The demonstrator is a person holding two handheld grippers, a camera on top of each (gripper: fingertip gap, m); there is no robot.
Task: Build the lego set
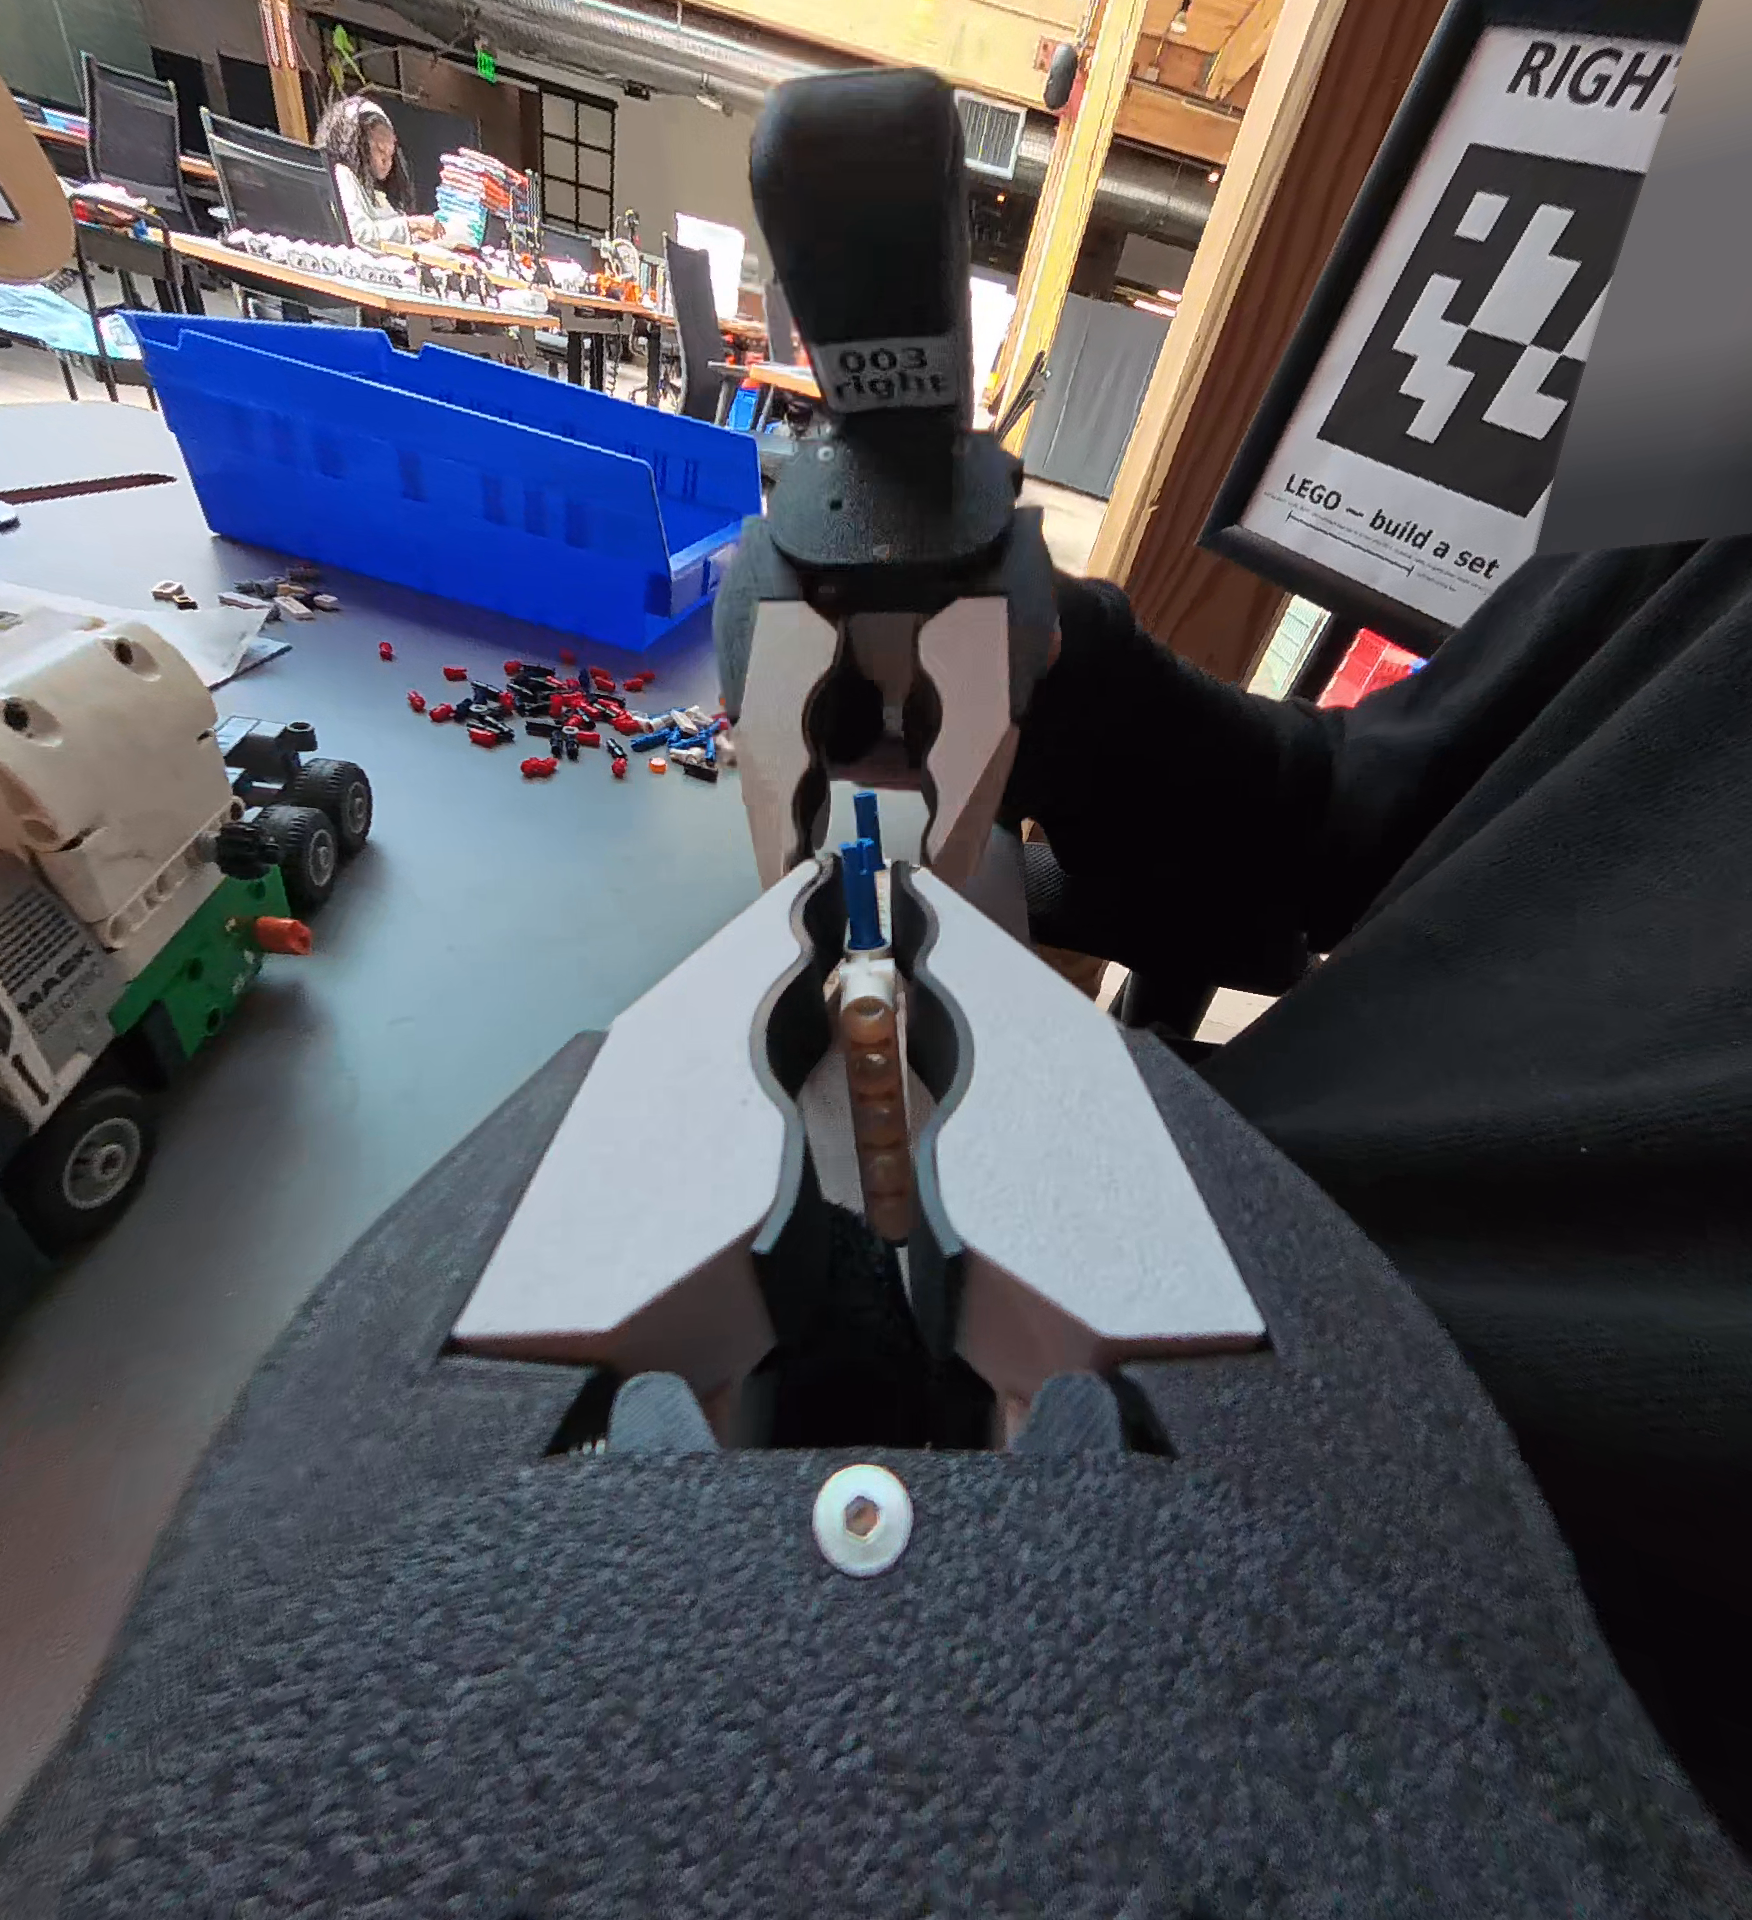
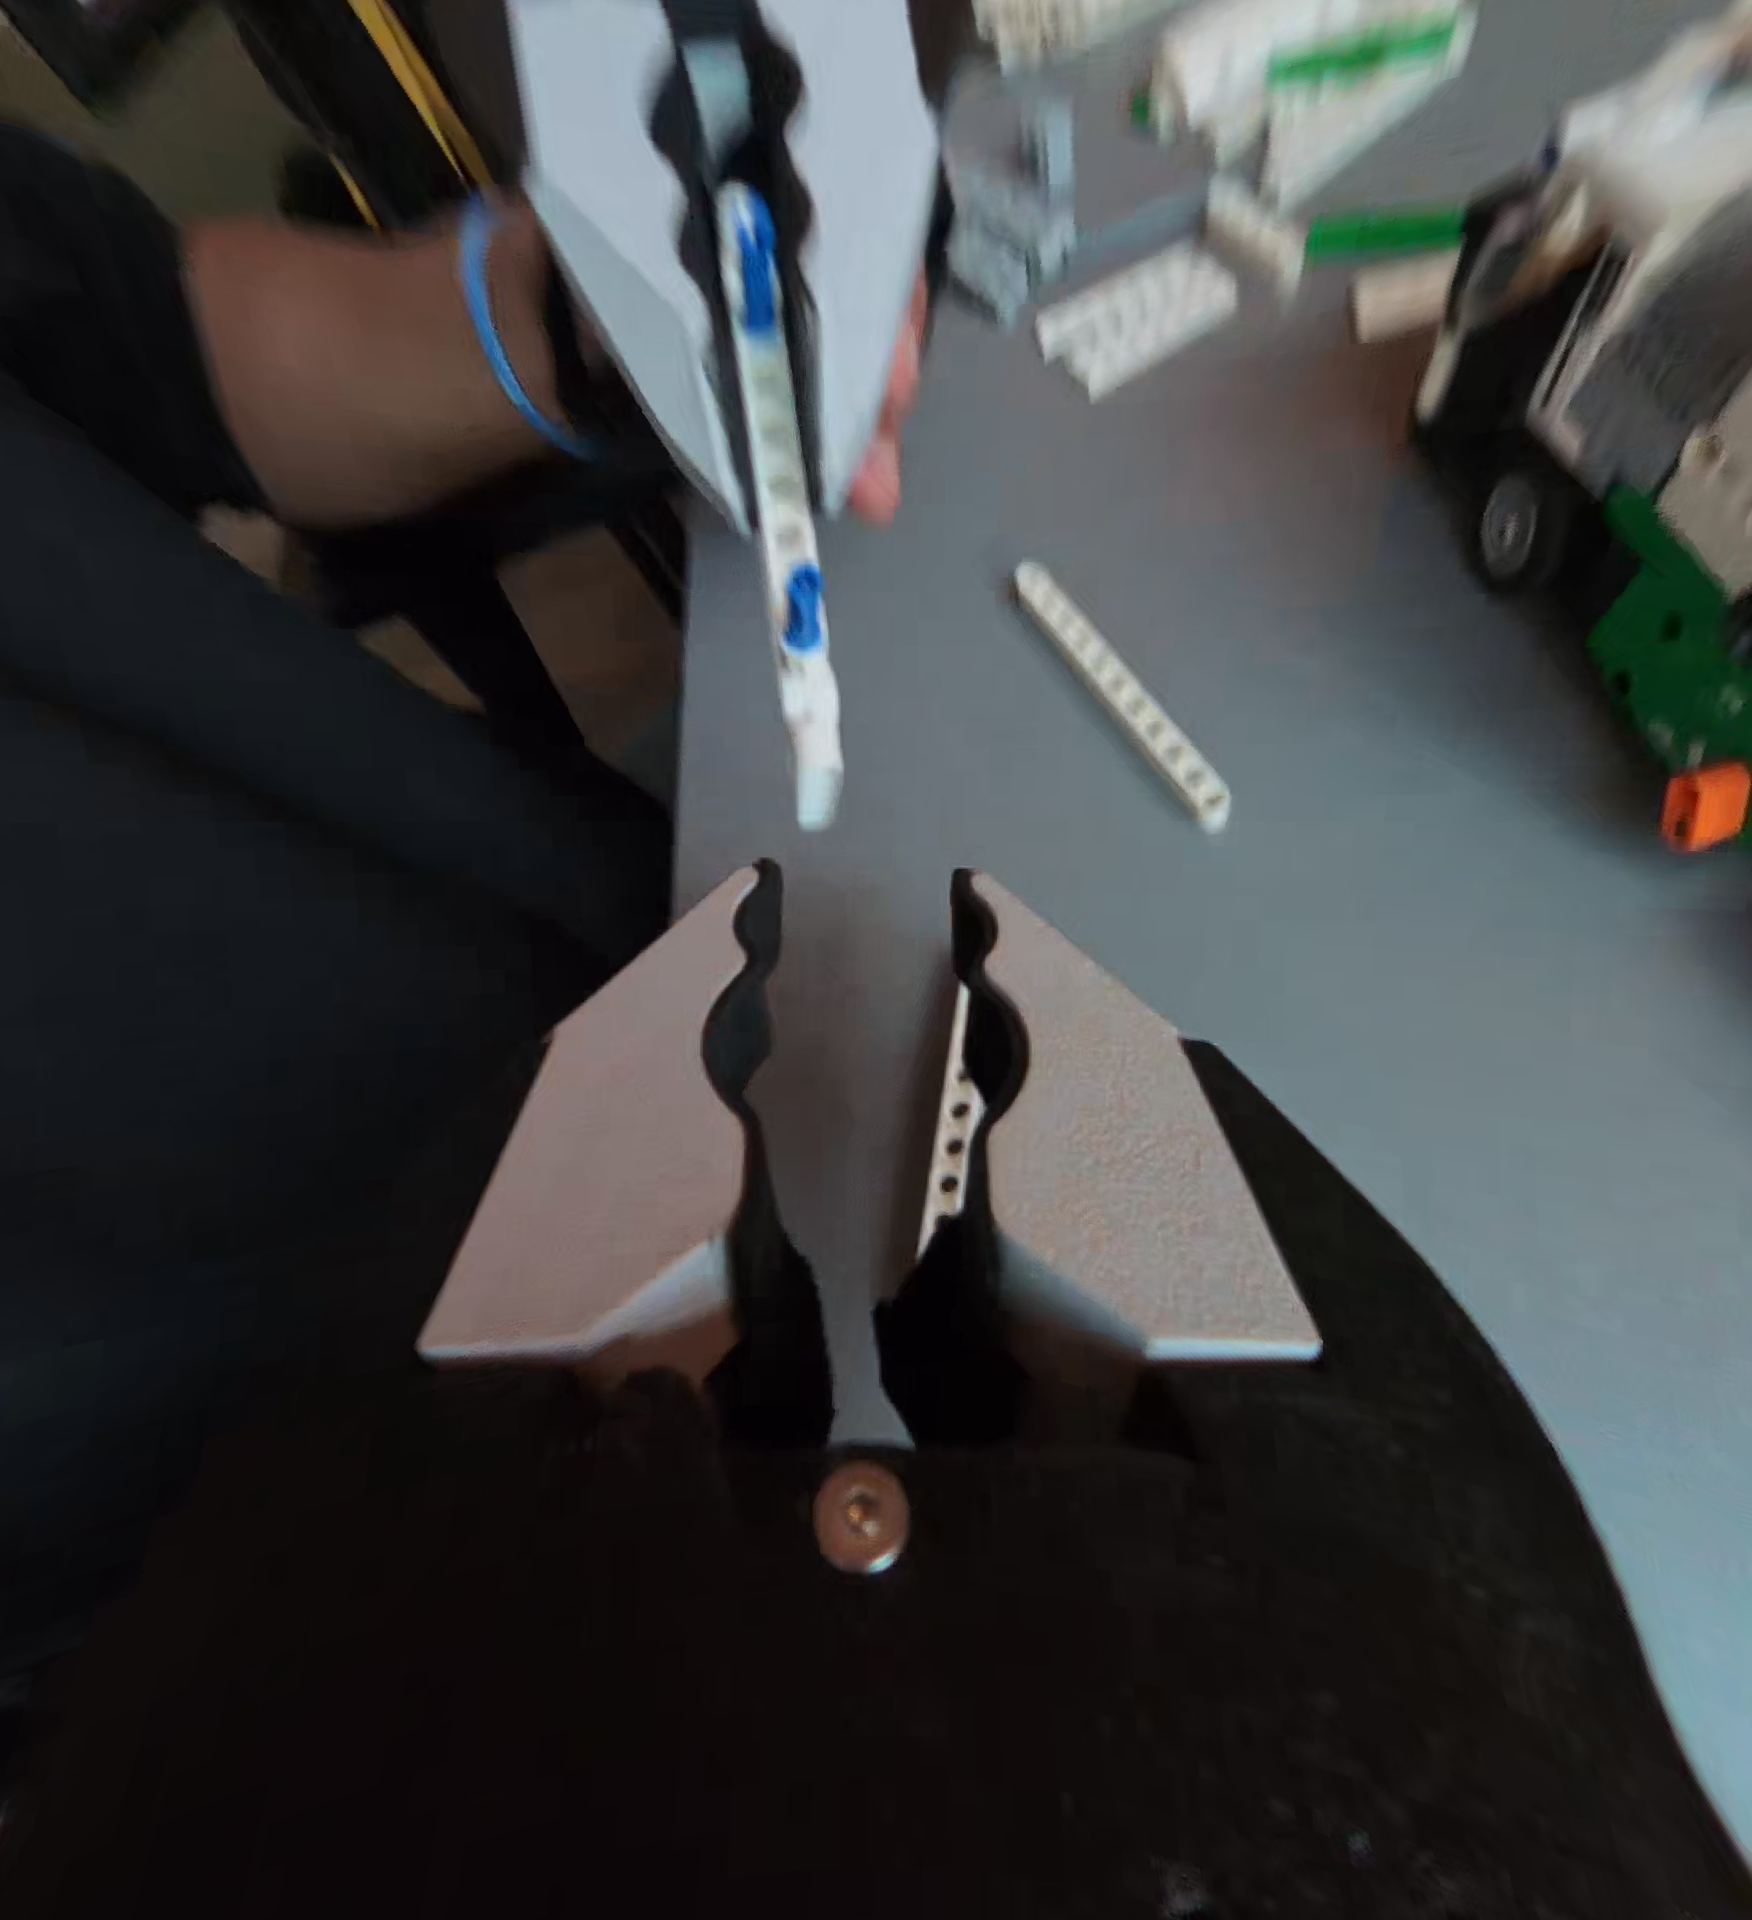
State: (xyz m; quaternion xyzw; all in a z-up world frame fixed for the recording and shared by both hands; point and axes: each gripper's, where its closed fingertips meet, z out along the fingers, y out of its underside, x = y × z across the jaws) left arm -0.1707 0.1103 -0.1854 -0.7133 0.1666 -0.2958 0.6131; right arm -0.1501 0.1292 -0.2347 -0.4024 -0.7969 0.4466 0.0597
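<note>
My left gripper (image 1: 856,868) is shut on a white holed beam (image 1: 870,1091) that lies along its jaws. Two blue pins (image 1: 864,883) stand up from the beam near the fingertips. In the right wrist view the left gripper (image 2: 784,509) comes down from the top, and the beam (image 2: 799,665) with its blue pins sticks out past its tips. My right gripper (image 2: 867,883) is open and empty, just short of the beam's free end. It faces the left gripper in the left wrist view (image 1: 872,790). The right wrist view is blurred.
A second white beam (image 2: 1121,696) lies on the grey table (image 2: 1267,987), and part of another shows by my right finger (image 2: 955,1122). A white and green truck model (image 1: 103,883) stands at the left. Behind are a blue bin (image 1: 456,488) and loose pins (image 1: 581,717). The gap from one gripper's tips to the other's is roughly 6 centimeters.
</note>
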